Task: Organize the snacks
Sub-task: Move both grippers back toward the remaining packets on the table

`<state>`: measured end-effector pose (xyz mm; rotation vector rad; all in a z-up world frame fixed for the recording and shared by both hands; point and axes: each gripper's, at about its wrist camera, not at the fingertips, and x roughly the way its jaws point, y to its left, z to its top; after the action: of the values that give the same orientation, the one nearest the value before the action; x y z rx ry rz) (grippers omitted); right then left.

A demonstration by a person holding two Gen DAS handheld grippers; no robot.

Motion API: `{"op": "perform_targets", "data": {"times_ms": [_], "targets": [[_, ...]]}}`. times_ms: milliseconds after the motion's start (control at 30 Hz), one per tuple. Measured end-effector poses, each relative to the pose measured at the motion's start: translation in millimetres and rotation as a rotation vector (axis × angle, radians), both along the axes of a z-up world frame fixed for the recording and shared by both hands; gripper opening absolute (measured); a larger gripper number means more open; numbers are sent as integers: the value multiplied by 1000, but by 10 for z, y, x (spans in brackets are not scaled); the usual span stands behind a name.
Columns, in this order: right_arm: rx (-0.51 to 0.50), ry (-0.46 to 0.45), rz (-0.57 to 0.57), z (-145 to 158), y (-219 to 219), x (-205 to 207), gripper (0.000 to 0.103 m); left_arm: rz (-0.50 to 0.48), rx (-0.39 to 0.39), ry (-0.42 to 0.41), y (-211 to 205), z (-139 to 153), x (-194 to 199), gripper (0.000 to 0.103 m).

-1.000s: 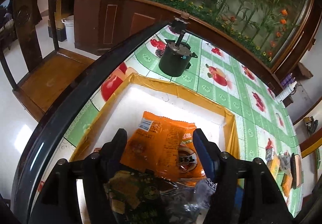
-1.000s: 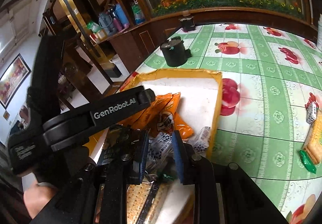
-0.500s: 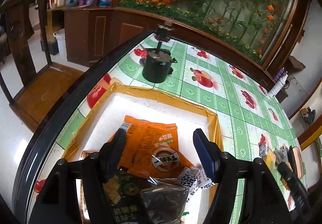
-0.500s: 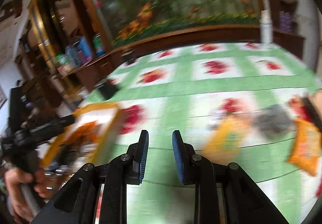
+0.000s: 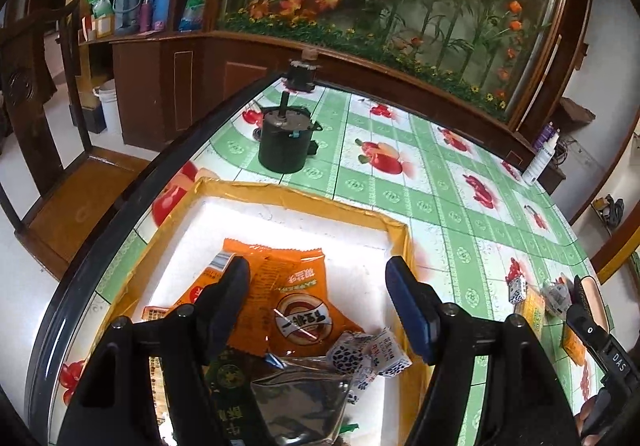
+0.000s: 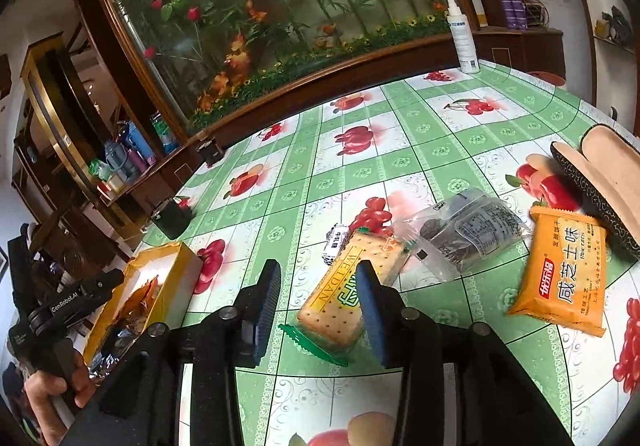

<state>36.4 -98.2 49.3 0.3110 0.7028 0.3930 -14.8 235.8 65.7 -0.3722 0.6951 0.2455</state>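
The right gripper [image 6: 318, 308] is hovering over the green fruit-print table [image 6: 420, 149], its tongs spreading apart with nothing clamped; a cracker pack [image 6: 348, 298] printed "WEIDAN" is lying on the cloth just ahead, showing between the tips. Beside that pack a small wrapped candy [image 6: 335, 242] and a clear bag of dark snacks [image 6: 468, 232] are lying, and further toward the table's right edge an orange packet [image 6: 562, 272] with Chinese characters is resting flat. A white spray bottle [image 6: 462, 37] is standing at the far edge. Near the left edge, the yellow-rimmed box [image 5: 280, 197] is holding an orange pouch [image 5: 288, 306] with an upside-down round logo, blue-and-white candies [image 5: 372, 360], a silver bag [image 5: 296, 406] and a green pack [image 5: 228, 386]. The left gripper [image 5: 318, 300], marked "GenRobot.AI" in the right wrist view, is hanging over that box, its tongs widening and gripping nothing.
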Motion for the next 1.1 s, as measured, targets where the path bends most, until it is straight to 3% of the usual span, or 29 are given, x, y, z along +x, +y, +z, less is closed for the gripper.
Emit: {"op": "perform_targets", "data": {"times_ms": [367, 533, 633, 767, 900, 1100], "targets": [[39, 21, -103, -48, -275, 96, 43, -58, -18, -37, -230, 80, -33, 74], [89, 51, -141, -90, -401, 131, 43, -120, 3, -72, -492, 244, -133, 74], [122, 57, -179, -95, -514, 131, 43, -188, 9, -71, -728, 339, -156, 79], [166, 58, -253, -92, -686, 104, 43, -322, 5, -23, -1171, 358, -58, 87], [196, 63, -339, -97, -864, 66, 43, -450, 10, 64, -1734, 267, 170, 87], [221, 86, -399, -108, -1032, 55, 43, -466, 109, 180, -2266, 16, 547, 87]]}}
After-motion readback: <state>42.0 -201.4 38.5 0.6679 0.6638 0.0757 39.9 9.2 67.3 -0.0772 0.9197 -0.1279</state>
